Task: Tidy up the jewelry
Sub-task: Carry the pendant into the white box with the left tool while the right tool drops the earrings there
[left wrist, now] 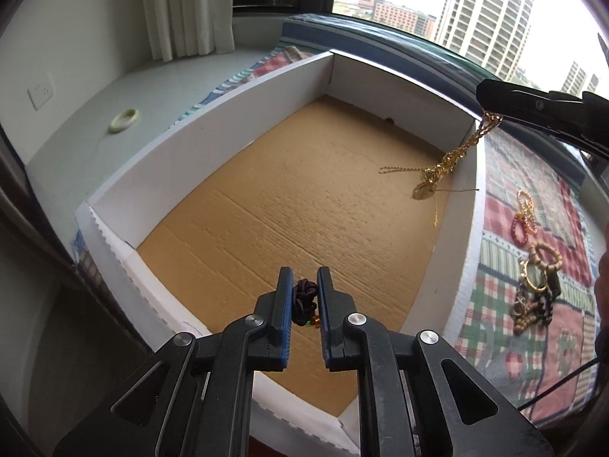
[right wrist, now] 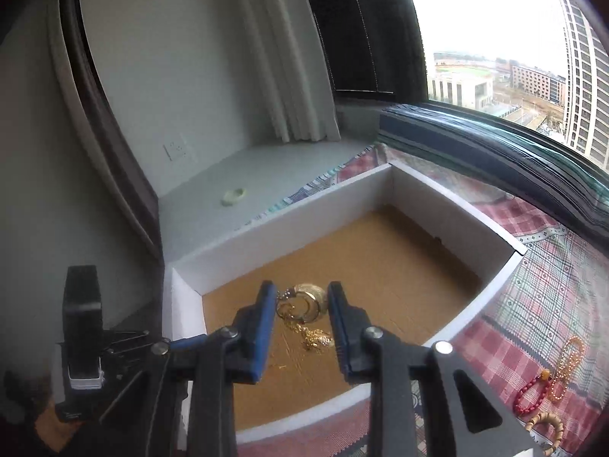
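Observation:
A white-walled box (left wrist: 213, 122) with a brown cardboard floor lies on a checked cloth. My left gripper (left wrist: 304, 289) is shut on a dark braided cord bracelet (left wrist: 303, 299) over the box's near end. My right gripper (left wrist: 483, 103) enters at the upper right, and a gold necklace (left wrist: 453, 156) with a round pendant hangs from it over the box's right wall. In the right wrist view the right gripper (right wrist: 301, 302) stands apart with the gold necklace (right wrist: 308, 304) between its fingers, above the box (right wrist: 266, 236) floor.
Loose jewelry lies on the cloth right of the box: a red bead bracelet (left wrist: 518, 226), a gold chain (left wrist: 527, 202), wooden bead bracelets (left wrist: 542, 266). A pale green bangle (left wrist: 125, 120) sits on the grey sill at the left. A window runs behind.

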### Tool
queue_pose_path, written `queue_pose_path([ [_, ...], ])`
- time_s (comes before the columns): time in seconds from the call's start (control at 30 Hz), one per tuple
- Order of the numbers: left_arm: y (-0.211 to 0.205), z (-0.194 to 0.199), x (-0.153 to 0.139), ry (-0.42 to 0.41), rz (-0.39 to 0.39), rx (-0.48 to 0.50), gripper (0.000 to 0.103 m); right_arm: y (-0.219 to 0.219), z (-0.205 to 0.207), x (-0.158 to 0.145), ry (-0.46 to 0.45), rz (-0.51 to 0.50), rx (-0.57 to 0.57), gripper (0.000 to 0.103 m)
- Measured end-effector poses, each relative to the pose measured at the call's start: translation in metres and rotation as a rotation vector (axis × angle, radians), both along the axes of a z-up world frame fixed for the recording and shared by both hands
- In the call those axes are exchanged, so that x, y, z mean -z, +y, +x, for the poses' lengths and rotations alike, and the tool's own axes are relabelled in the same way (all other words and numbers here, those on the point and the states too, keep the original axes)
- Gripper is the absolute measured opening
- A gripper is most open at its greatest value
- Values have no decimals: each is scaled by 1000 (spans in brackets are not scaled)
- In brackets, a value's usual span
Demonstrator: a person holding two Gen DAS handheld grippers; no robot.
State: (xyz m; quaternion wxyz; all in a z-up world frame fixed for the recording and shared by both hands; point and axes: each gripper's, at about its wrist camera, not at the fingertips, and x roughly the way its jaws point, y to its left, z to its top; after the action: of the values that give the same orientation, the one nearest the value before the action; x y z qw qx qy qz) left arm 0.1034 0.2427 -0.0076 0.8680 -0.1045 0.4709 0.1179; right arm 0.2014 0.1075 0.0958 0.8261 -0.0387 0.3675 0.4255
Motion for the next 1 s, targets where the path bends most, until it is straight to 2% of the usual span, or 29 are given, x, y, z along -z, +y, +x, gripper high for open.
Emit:
queue_pose_path([
  [0.1,-3,-1,11,31,-9,14,12,13,14,25,35,-35,4,30],
  [0.13,-6,-2,13,37,-10,20,18,15,19,32,47,-45,4,34],
  [0.17,-8,-2,14,39,-10,21,34,17,23,38,56,-63,6,40],
  [0.2,-10,-2,15,36,-6,19,45,16,26,42,57,-71,17,50],
  [0.23,-13,-2,15,29,2,18,62,14,29,46,58,-68,25,50],
  [0.27,-16,-2,14,18,14,23,67,12,33,50,66,-70,28,50],
  [0.33,-28,2,14,13,42,60,67,13,39,61,82,-107,18,50],
  [0.47,-53,10,21,50,126,131,69,29,52,94,64,-276,-24,50],
  [0.53,-54,9,21,35,151,116,74,31,55,109,59,-340,-28,49],
  [0.6,-51,9,22,41,142,106,78,29,51,111,5,-374,-20,49],
  [0.7,-45,11,25,56,93,121,79,23,49,110,-4,-371,-7,48],
  [0.87,-43,5,26,61,87,148,80,20,39,108,-44,-397,28,48],
  [1.0,-46,-1,26,68,63,170,80,10,33,106,-29,-378,38,48],
])
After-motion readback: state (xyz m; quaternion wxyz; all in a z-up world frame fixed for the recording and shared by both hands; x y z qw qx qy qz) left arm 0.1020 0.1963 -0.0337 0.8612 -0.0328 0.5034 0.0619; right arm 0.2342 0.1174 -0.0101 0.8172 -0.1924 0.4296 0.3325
